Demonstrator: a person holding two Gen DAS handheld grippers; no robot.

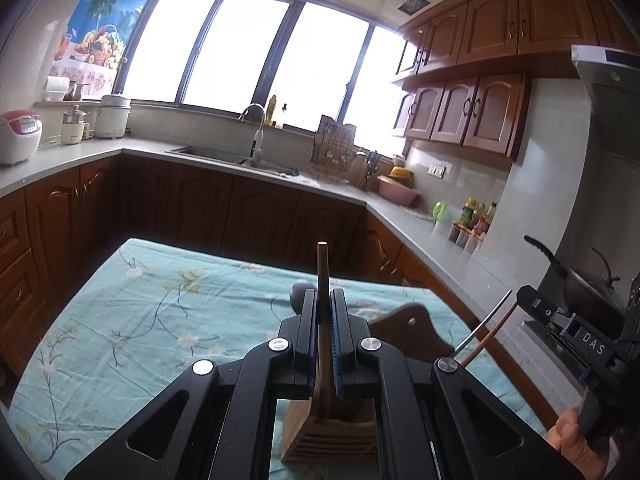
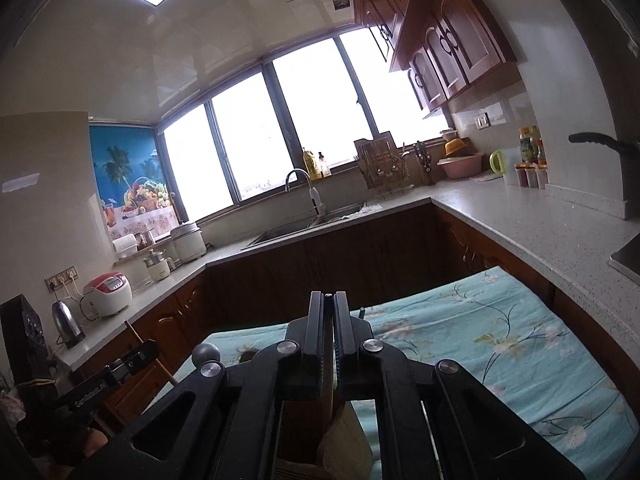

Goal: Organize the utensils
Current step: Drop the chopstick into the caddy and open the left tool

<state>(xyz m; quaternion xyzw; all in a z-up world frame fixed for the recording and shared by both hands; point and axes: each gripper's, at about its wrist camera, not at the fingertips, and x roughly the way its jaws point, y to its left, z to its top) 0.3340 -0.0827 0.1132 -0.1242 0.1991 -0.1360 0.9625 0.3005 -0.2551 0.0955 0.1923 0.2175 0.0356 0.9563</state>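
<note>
My left gripper (image 1: 323, 300) is shut on a thin wooden chopstick (image 1: 322, 268) that stands upright between its pads, above a slotted wooden utensil holder (image 1: 330, 430) on the table. My right gripper (image 2: 328, 304) is shut on a thin metal utensil whose tip (image 2: 328, 295) just shows between the pads; more of a wooden holder (image 2: 308, 432) lies under it. In the left wrist view the right gripper (image 1: 568, 332) is at the right edge, with a metal rod and a wooden stick (image 1: 486, 330) by it. The left gripper (image 2: 120, 368) shows at the lower left of the right wrist view.
The table wears a teal floral cloth (image 1: 140, 312). A dark wooden board (image 1: 412, 328) lies on it behind the holder. Brown cabinets and a grey counter (image 1: 452, 252) with sink (image 1: 240, 158), rice cookers (image 1: 18, 136) and a pan (image 1: 580, 280) surround the table.
</note>
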